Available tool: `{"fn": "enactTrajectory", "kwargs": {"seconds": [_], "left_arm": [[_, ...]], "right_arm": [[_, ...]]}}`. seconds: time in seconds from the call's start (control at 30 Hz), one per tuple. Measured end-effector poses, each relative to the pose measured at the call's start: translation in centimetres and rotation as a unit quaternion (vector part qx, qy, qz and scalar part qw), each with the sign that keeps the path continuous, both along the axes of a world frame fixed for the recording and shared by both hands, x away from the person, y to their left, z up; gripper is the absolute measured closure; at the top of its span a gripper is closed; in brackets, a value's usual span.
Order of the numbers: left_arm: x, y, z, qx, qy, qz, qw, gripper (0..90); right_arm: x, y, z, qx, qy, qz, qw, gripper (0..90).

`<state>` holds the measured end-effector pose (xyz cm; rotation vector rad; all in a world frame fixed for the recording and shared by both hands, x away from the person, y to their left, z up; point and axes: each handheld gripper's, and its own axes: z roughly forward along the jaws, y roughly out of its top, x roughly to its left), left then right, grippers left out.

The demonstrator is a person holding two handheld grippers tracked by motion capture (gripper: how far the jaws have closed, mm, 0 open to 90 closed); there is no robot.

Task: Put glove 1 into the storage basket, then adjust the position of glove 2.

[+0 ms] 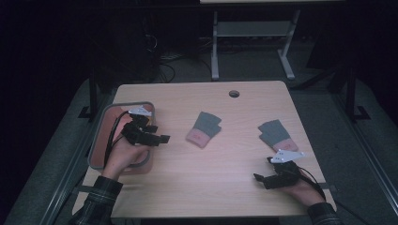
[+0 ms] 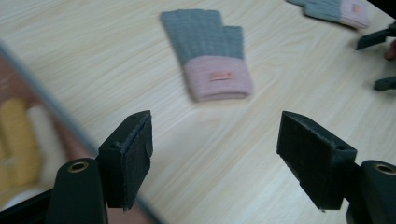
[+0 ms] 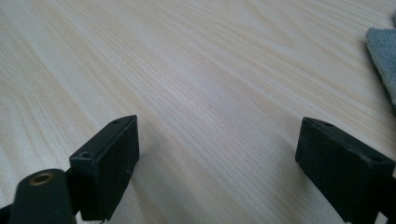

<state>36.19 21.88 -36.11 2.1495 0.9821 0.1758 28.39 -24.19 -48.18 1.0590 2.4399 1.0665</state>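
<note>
Two grippers sit low in the high view, and both have their jaws spread wide with nothing between them. The right gripper (image 1: 264,177), at the lower right of the frame, rests just over bare table (image 1: 211,187); its own view shows wood grain between the jaws and a grey edge of fabric at the far right. The left gripper (image 1: 157,138), at the middle left, hangs over the right rim of a grey-rimmed tray (image 1: 96,140) and points toward the frame's centre. In its own view the near glove (image 2: 208,53) lies flat ahead of the jaws, upper middle of the frame, grey finger part away, pink cuff nearer. A second glove (image 1: 277,135) lies at the right of the high view, just above the right gripper.

The step in hand looks like the left gripper's reach for the near glove (image 1: 204,129), probably to carry it to the tray. Next it needs to travel right, drop to the table, and close on the cuff's thick edge, since the flat knit offers little else to pinch.
</note>
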Motion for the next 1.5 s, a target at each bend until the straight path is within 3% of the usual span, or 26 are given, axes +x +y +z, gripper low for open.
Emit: {"fn": "enactTrajectory", "kwargs": {"seconds": [0.3,0.5,0.7,0.9,1.13,1.27,1.4,1.47,1.5], "left_arm": [[-1.4,-3.4,-1.1,-0.012,-0.006,-0.034,0.9993,26.5],[-2.3,-5.4,-2.1,-0.012,-0.002,-0.064,0.9979,26.5],[-3.1,-6.9,-3.4,-0.008,-0.001,-0.077,0.997,26.5],[-4.0,-8.0,-5.5,0.0,0.006,-0.098,0.9952,26.4],[-4.9,-8.2,-7.7,0.015,-0.004,-0.105,0.9943,24.8],[-5.1,-8.0,-9.0,0.028,-0.006,-0.105,0.994,21.2],[-5.3,-7.8,-10.0,0.051,-0.016,-0.106,0.993,17.6],[-5.3,-7.6,-10.3,0.058,-0.021,-0.104,0.9927,14.9],[-5.3,-7.6,-10.5,0.063,-0.021,-0.102,0.9926,13.4]], "right_arm": [[0.0,0.0,0.0,0.0,0.0,0.0,1.0,12.9],[0.0,0.0,0.0,0.0,0.0,0.0,1.0,12.9],[0.0,0.0,0.0,0.0,0.001,0.0,1.0,12.9],[0.0,0.0,0.0,0.0,0.0,0.0,1.0,12.8],[0.0,-0.1,0.1,-0.003,0.004,0.0,1.0,14.0],[0.3,-0.2,0.6,-0.007,0.016,-0.007,0.9998,26.7],[0.6,-0.5,1.5,-0.003,0.0,-0.012,0.9999,44.0],[0.8,-0.7,1.9,-0.006,-0.009,-0.02,0.9997,56.4],[1.3,-1.0,2.4,-0.007,-0.02,-0.027,0.9994,68.9]]}}
